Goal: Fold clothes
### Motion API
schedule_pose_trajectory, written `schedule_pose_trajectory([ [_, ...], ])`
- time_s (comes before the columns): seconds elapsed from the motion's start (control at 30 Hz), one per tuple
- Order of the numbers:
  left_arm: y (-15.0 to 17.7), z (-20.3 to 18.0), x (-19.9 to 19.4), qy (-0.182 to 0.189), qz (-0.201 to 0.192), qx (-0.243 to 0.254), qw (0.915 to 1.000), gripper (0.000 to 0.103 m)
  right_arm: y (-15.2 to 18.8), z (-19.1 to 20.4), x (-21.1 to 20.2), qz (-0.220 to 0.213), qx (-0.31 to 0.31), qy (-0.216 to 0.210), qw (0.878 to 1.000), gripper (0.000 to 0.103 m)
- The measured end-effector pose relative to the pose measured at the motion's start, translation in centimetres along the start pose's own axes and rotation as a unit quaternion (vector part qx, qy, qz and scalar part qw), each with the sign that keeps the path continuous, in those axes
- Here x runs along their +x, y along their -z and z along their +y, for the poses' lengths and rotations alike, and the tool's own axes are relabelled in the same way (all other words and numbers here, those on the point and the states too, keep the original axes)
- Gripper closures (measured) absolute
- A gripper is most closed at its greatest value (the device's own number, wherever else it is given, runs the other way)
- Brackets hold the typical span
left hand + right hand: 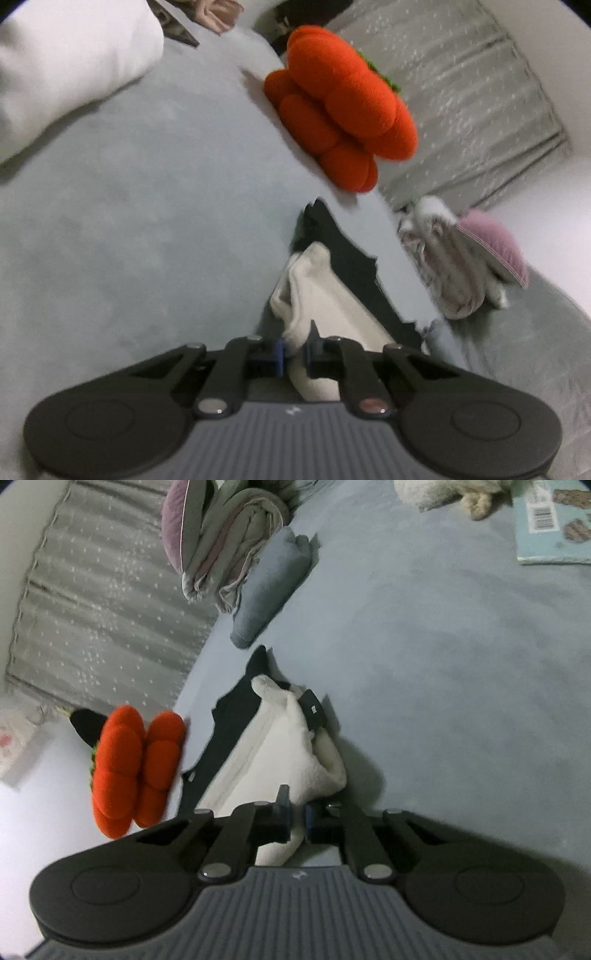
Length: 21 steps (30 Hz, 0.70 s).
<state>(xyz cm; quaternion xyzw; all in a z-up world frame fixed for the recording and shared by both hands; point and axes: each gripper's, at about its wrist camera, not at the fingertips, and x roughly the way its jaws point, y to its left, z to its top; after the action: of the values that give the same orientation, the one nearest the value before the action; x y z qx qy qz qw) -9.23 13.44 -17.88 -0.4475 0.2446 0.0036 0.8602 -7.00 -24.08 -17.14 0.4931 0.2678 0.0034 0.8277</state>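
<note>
- My left gripper (293, 356), at the bottom centre, is clenched on the white garment's (317, 295) edge.
- My right gripper (297, 819), likewise low and central, pinches the same cloth.
- The garment runs up-frame from both over dark clothing (236, 716) on the blue-grey bedding (461, 686).

A garment (314, 295) lies on the bed (129, 221) straight ahead of the left gripper (293, 356), its near edge between the jaws, and a second garment (347, 258) lies under it to the right. Further ahead and right sits a plush cushion (340, 107); a pillow (66, 66) lies far ahead to the left. Right of the garments rests a folded pile (461, 266). From the right gripper (297, 821) the same garment (288, 746) lies ahead (the cushion (129, 768) left of it), with a book (554, 520) far ahead right.
</note>
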Motion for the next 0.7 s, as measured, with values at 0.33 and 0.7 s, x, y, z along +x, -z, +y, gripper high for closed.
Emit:
schedule_pose_trajectory([
  [0.33,-1.3,-2.3,-3.3,0.004,-0.019,-0.008,0.9998,0.095,1.1,3.6,-4.1,-0.033,-0.022,-0.015,0.999,0.096],
  [0.7,-2.3,-1.9,-5.0,0.002,0.014,-0.082,0.9965,0.095,0.8,6.1,-4.6,-0.03,-0.016,-0.006,0.999,0.096],
])
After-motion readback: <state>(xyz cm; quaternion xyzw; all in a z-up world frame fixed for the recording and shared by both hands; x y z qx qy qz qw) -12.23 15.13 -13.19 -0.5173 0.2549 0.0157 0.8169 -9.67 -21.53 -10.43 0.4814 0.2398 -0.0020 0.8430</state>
